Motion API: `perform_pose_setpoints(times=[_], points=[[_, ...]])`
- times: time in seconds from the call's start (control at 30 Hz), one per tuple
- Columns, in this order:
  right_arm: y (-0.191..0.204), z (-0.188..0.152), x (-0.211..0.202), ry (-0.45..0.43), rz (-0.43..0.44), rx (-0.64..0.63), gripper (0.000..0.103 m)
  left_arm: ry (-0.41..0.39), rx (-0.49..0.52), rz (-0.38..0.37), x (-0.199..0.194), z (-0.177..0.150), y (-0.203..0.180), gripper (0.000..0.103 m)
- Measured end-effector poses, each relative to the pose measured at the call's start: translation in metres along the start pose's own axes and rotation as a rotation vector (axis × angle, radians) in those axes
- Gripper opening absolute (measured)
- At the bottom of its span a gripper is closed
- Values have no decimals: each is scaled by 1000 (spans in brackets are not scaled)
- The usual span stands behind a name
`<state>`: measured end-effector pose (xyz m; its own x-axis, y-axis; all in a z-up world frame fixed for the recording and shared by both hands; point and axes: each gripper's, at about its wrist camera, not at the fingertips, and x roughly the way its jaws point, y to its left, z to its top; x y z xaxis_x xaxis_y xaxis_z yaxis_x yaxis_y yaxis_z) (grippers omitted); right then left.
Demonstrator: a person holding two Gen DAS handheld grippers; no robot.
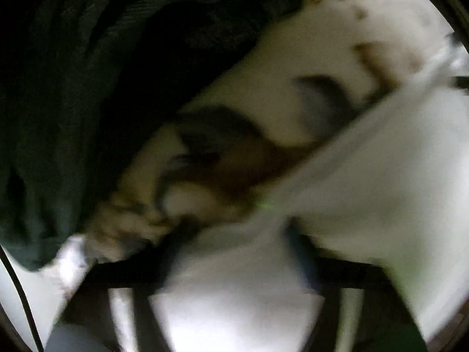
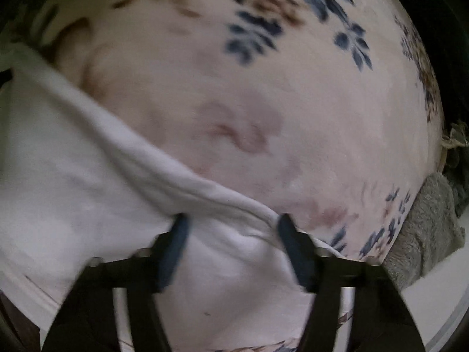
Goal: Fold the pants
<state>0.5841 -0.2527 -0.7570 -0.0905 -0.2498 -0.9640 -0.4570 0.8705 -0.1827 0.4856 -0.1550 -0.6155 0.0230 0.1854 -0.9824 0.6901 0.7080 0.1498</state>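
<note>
One pair of white pants (image 2: 88, 182) lies on the floral blanket (image 2: 293, 102), filling the left and lower part of your right wrist view, its folded edge running diagonally down to the fingers. Your right gripper (image 2: 231, 228) stands spread, two dark fingers (image 2: 176, 243) apart, with white cloth bunched in the gap; neither pad visibly pinches it. One grey fuzzy cloth (image 2: 425, 223) lies at the blanket's right edge.

Left wrist view is badly blurred. Your left gripper (image 1: 234, 234) sits over the white pants (image 1: 366, 176); whether it is spread or clamped, you cannot tell. One dark green cloth (image 1: 58, 102) covers the upper left, just beside the blanket (image 1: 293, 58).
</note>
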Motion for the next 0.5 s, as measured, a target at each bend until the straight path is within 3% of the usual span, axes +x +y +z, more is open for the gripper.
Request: perform_pose_setpoints(times=[0.03,0.07,0.17,0.4,0.5], points=[[-2,-2,-3,-15,9,15,13,-11,5,-2,-6,-2,-1,23],[-5,-5,-5,-22,20,42,6,-26,5,-6,-10,-3,-1,13],[-21,-14,-13,-58,36,144,6,-67,-48,-28,-24,-12,3,7],[-64,-56,-46,-136,142,358,4,-173,-204,-57,-82,-47,27,6],[-57,-78,-58,-164,164,418,4,-224,-268,-62,-108,-72,26,6]])
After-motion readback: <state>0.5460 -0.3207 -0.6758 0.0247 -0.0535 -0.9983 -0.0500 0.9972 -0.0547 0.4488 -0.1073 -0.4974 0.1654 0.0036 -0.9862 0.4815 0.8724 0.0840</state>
